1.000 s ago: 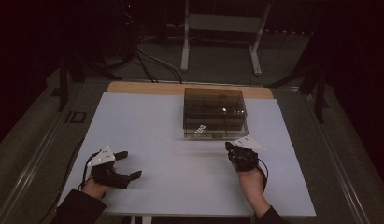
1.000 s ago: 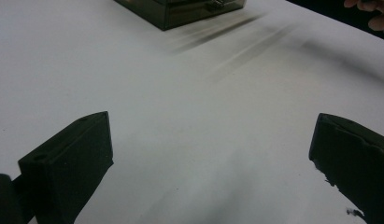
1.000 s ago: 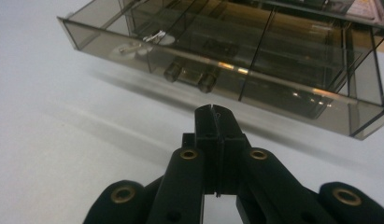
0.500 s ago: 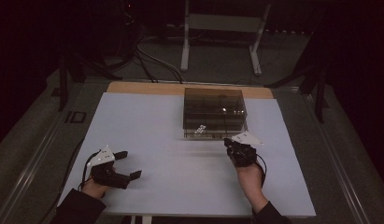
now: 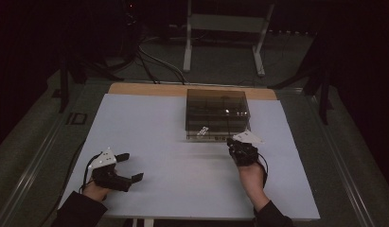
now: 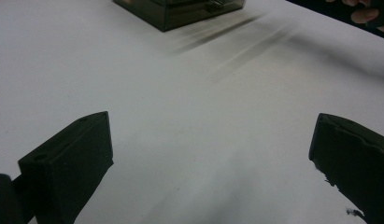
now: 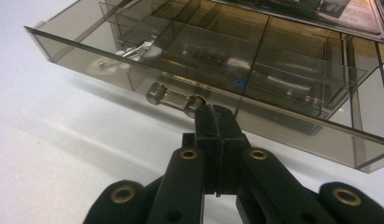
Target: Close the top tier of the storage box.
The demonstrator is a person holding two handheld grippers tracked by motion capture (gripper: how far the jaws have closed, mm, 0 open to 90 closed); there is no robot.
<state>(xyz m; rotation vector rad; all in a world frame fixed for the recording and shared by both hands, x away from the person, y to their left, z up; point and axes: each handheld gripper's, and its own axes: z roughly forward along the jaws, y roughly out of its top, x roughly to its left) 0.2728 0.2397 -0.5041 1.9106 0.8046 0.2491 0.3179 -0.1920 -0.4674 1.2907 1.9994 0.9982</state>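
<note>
Drawer [image 7: 189,70] of the smoky plastic box [image 5: 216,111] stands partly out. Right gripper [image 7: 216,122], fingers clenched empty, sits just beside the handle [image 7: 175,99] at its 4 o'clock; finishing the drawer remains. Left gripper [image 6: 213,158] rests released on the tabletop [image 5: 182,179].

The box [image 5: 216,112] is set at the table's [image 5: 149,123] 12 o'clock, slightly right. The right gripper [image 5: 233,143] is placed at its 6 o'clock, tips by the drawer handle [image 7: 174,99]. The left gripper [image 5: 130,166] is found at the table's 7 o'clock, well apart.
</note>
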